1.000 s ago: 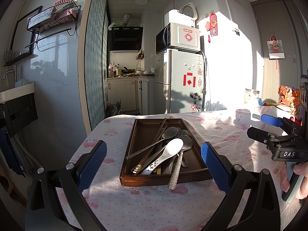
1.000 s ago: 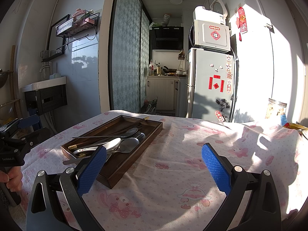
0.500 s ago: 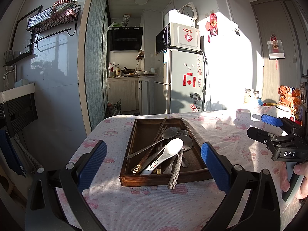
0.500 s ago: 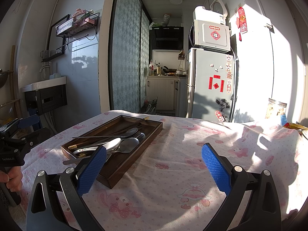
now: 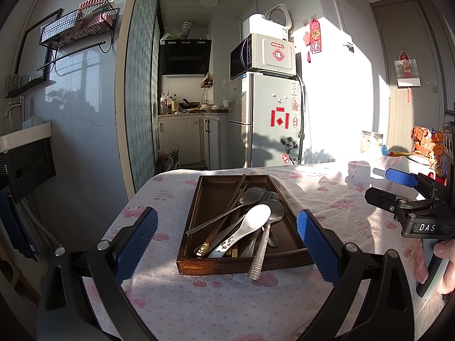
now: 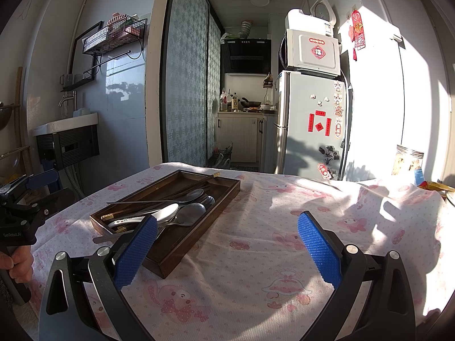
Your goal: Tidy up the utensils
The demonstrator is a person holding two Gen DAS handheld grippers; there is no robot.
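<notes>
Left wrist view: wooden tray (image 5: 199,218) on the table (image 5: 199,307), straight ahead of the left tool (image 5: 226,237), pads wide apart, nothing between them, not touching anything. Inside the tray, all piled toward its right side: white ceramic spoon (image 5: 247,227) on top, metal spoons (image 5: 251,194) under and beside it, dark chopsticks (image 5: 233,199) crossing below. One textured metal handle (image 5: 260,253) sticking out over the near rim.

Right wrist view: right tool (image 6: 226,251) also spread wide and empty, aimed at bare tablecloth (image 6: 284,227), tray to its left.

Possible troubles, judged from this layout:
- Closing on the ceramic spoon from above, likely to catch a metal spoon too, because of the overlap; a smooth glazed surface, easy to slip from the pads.
- Pulling one piece out of the pile, likely to drag the chopsticks or tip them over the rim.
- Bumping the overhanging handle on approach, enough to flip it off onto the table.
- Pushing the tray on the loose cloth, wrinkling it and shifting everything.
- Strong low sun and hard shadows, harder to judge depth.
</notes>
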